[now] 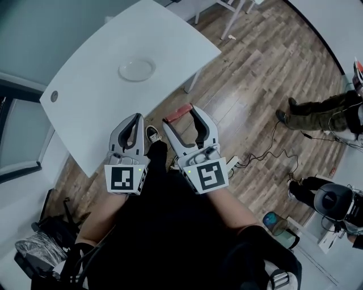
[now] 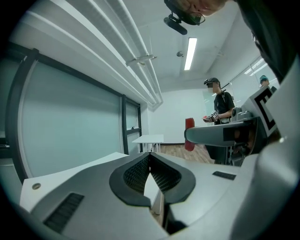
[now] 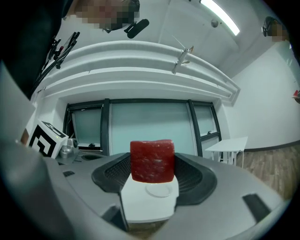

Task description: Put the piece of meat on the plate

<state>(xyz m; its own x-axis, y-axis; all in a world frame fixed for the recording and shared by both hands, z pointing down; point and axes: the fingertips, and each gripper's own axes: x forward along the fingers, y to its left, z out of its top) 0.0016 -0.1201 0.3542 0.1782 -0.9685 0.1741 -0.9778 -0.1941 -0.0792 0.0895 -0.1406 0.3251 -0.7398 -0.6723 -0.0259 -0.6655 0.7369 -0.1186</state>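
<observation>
A red, block-shaped piece of meat (image 3: 152, 161) sits clamped between the jaws of my right gripper (image 3: 152, 165), which is shut on it. From the head view the meat (image 1: 178, 111) hangs over the wood floor, just off the near edge of the white table (image 1: 96, 113). A white plate (image 1: 136, 69) lies on that table, farther ahead and to the left. Below the meat, the right gripper view shows the plate (image 3: 158, 190) small. My left gripper (image 1: 138, 118) is shut with nothing in it, jaws meeting (image 2: 150, 157), beside the right one.
The table has a round grommet (image 1: 54, 96) near its left corner. Cables (image 1: 266, 153) trail over the wood floor at right, where seated people's legs (image 1: 317, 107) show. A second table's legs (image 1: 235, 17) stand at the top. A dark bag (image 1: 51, 249) lies lower left.
</observation>
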